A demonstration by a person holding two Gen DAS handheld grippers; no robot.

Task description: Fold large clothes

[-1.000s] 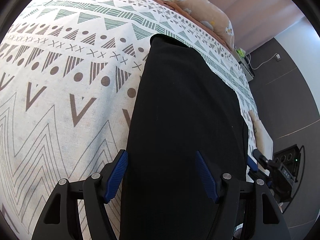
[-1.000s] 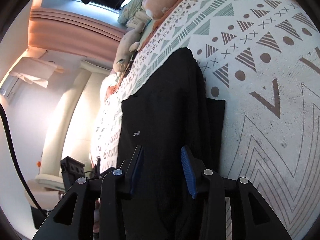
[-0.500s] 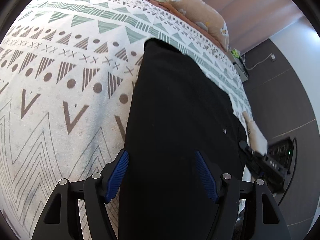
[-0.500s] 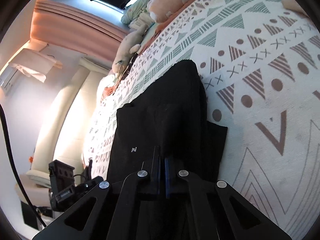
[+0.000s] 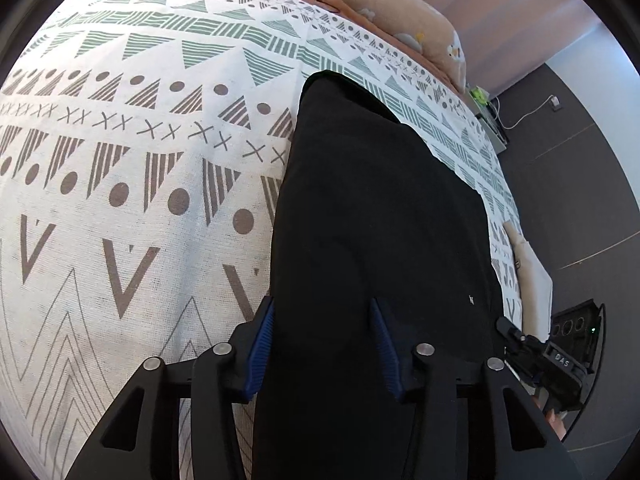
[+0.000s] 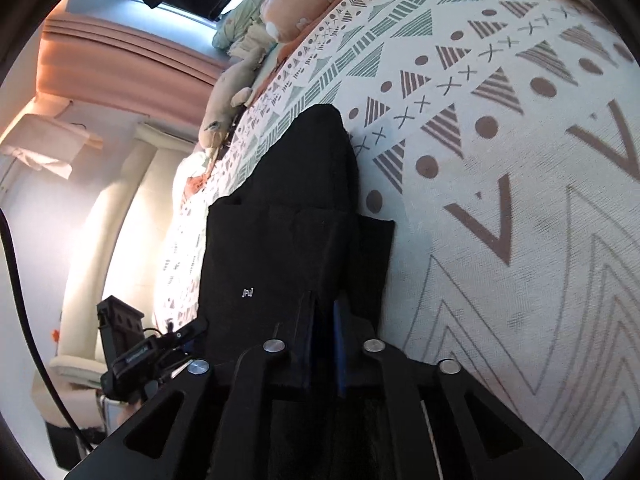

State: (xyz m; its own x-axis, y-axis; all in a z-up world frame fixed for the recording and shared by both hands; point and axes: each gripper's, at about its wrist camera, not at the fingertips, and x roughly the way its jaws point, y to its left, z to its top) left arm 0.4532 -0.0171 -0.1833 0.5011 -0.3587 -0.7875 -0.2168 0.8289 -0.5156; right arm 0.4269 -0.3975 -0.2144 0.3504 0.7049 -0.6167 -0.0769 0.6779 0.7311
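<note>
A black garment [image 5: 380, 240] lies in a long folded strip on the patterned bedspread [image 5: 140, 160]. My left gripper [image 5: 322, 344] is open, its blue-padded fingers straddling the garment's near end, one finger at its left edge. In the right wrist view the same black garment [image 6: 288, 224] runs away from me. My right gripper [image 6: 324, 336] is shut on the garment's near edge, fabric pinched between the pads. The other gripper shows at each view's side [image 5: 536, 360] [image 6: 148, 356].
Peach pillows and plush toys [image 5: 408, 20] line the far end of the bed. A dark wall and floor with a cable [image 5: 580, 160] lie past the bed's right edge. In the right wrist view, a cream sofa [image 6: 112, 240] and pink curtains [image 6: 120, 60] stand beyond the bed.
My right gripper has closed from open onto the garment's near edge. My left gripper has narrowed somewhat but stays open over the garment.
</note>
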